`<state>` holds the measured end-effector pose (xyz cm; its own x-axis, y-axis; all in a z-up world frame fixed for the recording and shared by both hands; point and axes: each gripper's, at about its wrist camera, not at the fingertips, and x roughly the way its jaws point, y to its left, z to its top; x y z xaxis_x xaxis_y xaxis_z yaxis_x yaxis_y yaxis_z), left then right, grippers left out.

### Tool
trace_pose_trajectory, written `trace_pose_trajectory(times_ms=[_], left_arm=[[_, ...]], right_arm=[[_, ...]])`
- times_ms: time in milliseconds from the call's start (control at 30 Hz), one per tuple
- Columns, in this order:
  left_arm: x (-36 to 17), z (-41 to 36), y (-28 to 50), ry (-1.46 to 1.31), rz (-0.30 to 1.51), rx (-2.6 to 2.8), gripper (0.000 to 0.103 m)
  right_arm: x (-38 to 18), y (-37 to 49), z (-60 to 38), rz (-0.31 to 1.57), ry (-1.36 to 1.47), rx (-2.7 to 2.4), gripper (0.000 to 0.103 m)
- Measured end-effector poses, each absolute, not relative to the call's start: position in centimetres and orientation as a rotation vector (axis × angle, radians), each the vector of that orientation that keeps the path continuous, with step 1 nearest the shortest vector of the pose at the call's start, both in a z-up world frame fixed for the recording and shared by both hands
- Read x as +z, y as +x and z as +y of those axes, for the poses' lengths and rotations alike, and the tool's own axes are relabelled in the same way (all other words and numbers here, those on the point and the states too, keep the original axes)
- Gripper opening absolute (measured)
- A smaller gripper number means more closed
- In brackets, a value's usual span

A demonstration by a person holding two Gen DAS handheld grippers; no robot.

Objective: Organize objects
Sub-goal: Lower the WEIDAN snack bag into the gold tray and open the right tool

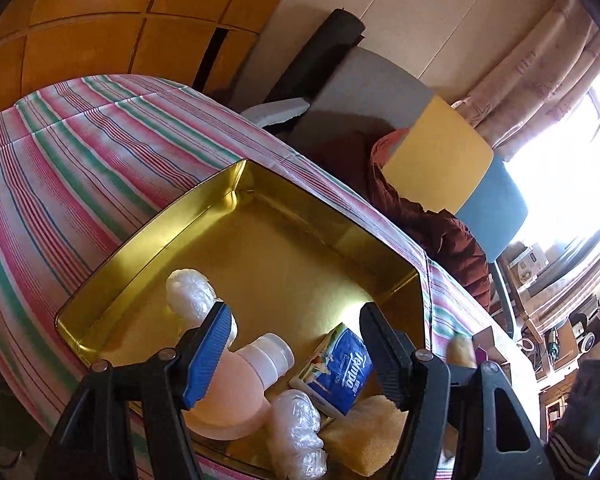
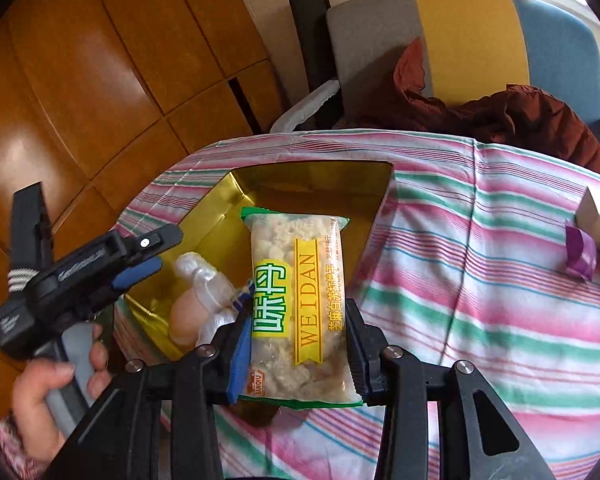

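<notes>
Gripping clear snack packet [image 2: 298,312] (yellow "WEIDAN" band), right gripper [image 2: 298,344].

Striped tablecloth [image 2: 480,280]: gold tin tray [image 1: 236,192], purple wrapper [image 2: 580,256], perhaps 1 box [image 2: 598,216].

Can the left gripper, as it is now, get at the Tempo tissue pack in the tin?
Probably yes. The left gripper is open and empty, and the tissue pack lies in the tin just ahead of its jaws. The bottle and sponge crowd its sides.

glossy gold metal tin [image 1: 236,200], striped cloth [image 1: 80,152]
</notes>
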<state>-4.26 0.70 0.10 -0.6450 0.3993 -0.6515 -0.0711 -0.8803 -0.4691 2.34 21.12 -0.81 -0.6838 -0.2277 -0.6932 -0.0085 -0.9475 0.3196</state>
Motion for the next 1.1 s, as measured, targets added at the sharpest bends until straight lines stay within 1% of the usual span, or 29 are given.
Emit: trace_pose_trajectory(times_ms=[233, 333, 400, 467, 667, 833, 933, 1100], left_arm=[[0.6, 0.0, -4.4, -1.15, -0.636, 2.565, 0.067], [0.6, -0.1, -4.5, -1.154, -0.646, 2.564, 0.067], [0.6, -0.1, -4.6, -1.159, -0.651, 2.559, 0.067], [0.5, 0.0, -4.7, -1.165, -0.652, 2.556, 0.067], [0.2, 0.1, -4.7, -1.174, -0.653, 2.548, 0.067], [0.1, 0.3, -4.6, -1.177, -0.65, 2.547, 0.067], [0.2, 0.3, -4.5, -1.174, -0.653, 2.549, 0.067], [0.1, 0.5, -4.5, -1.183, -0.649, 2.537, 0.067]], right_arm=[[-2.5, -2.0, 19.6, -0.368, 1.294, -2.791, 0.042], [-3.0, -3.1, 19.4, -0.302, 1.313, -2.851, 0.044], [-3.0, -3.5, 19.2, -0.256, 1.302, -2.882, 0.047], [-2.9, -3.5, 19.1, -0.217, 1.295, -2.906, 0.05], [-2.0, -1.8, 19.0, -0.134, 1.253, -2.941, 0.055], [-1.8, -0.2, 18.2, -0.002, 1.284, -2.986, 0.055], [-1.9, 0.7, 17.9, 0.035, 1.299, -2.997, 0.055], [-2.9, -0.9, 17.9, 0.126, 1.361, -3.001, 0.055]])
